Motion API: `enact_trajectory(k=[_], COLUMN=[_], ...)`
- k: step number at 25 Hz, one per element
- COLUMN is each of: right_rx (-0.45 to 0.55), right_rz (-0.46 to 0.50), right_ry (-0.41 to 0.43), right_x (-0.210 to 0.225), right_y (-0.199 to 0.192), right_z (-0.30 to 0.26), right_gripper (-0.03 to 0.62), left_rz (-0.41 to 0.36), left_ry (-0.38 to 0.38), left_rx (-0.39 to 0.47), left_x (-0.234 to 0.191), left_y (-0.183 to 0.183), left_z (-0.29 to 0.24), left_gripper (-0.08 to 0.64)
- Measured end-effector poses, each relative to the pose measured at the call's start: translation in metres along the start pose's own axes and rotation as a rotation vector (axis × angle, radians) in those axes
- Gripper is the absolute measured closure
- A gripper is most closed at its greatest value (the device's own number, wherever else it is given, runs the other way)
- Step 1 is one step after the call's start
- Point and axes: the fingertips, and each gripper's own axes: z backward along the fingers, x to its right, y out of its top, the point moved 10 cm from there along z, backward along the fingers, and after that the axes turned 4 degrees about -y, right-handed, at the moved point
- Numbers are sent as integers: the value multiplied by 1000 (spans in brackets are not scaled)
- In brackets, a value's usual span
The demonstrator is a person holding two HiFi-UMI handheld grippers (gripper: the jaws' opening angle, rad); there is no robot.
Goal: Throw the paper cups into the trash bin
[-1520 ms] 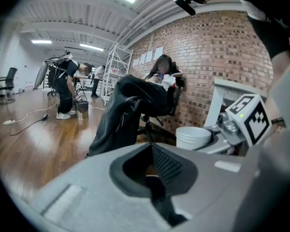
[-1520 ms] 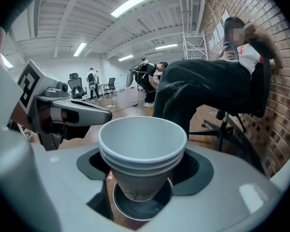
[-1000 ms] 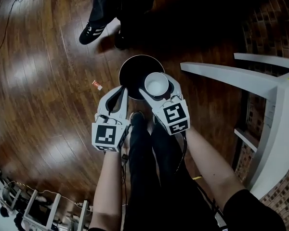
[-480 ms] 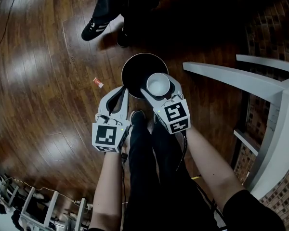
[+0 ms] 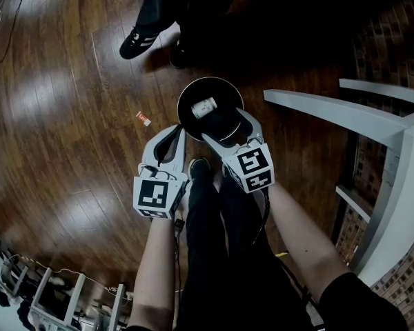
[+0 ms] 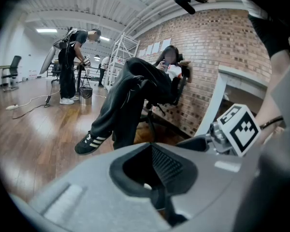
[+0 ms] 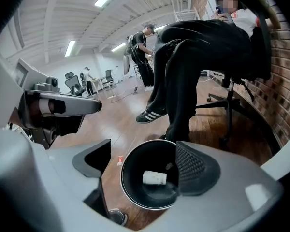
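Observation:
A black round trash bin (image 5: 190, 94) stands on the wooden floor in front of me. A white paper cup (image 5: 204, 107) lies on its side at the bottom of the bin (image 7: 130, 159), and the right gripper view shows this cup (image 7: 154, 178) too. My right gripper (image 5: 225, 124) hangs over the bin's near rim. Its jaws have just been opening and now stand wide, with nothing between them (image 7: 142, 153). My left gripper (image 5: 175, 132) is left of the bin, fingers together and empty (image 6: 154, 190).
A seated person's legs and black striped shoe (image 5: 139, 43) are just beyond the bin. A white table frame (image 5: 331, 107) stands to the right, before a brick wall (image 5: 386, 40). A small red-and-white scrap (image 5: 144, 118) lies on the floor left of the bin.
The cup was held between the right gripper's jaws above the bin. Now those jaws are wider apart and the cup lies inside the bin. The left gripper has stayed put.

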Motion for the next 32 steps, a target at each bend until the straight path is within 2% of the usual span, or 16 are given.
enact_trajectory(k=[6,8,9,10,11,13,16,20,24,27,29,32], right_rx=[32,47,63,87,118,195,326,518,722,903,989,993], right_rz=[-7,-4,-3,-3,-6,-32,-59,-90,-110,-140,-130,-87], right_ry=[-27,-54,-70,-87,-106,-143,-215,-310,-388,-498,-618,-855], right_x=[-7,-7,-6,-5,-2,2,2,-1,9,24,39,74], right_y=[19,23,25,28,33,45,72,133,185,210,216,197], right_z=[22,28,31,34,39,53,86,149,239,318,370,426], right_gripper=[183,257,264,299,339,357,441,567,584,584,585,586], left_rz=[-2,0,-1,-4,-5,-4,-10,-50,-127,-197,-253,-299], left_ry=[-1,-3,-6,-12,-19,-37,-76,-141,-251,-377,-475,-635], left_rx=[5,19,27,34,43,67,101,204,361,456,500,504], left_x=[6,8,9,10,12,18,34,62,117,170,208,264], left_y=[19,26,29,33,38,53,84,149,235,296,326,348], left_z=[9,11,11,10,10,10,12,9,-3,-12,-16,-29], left_gripper=[563,563,563,563,563,563,563,563,563,563,563,563])
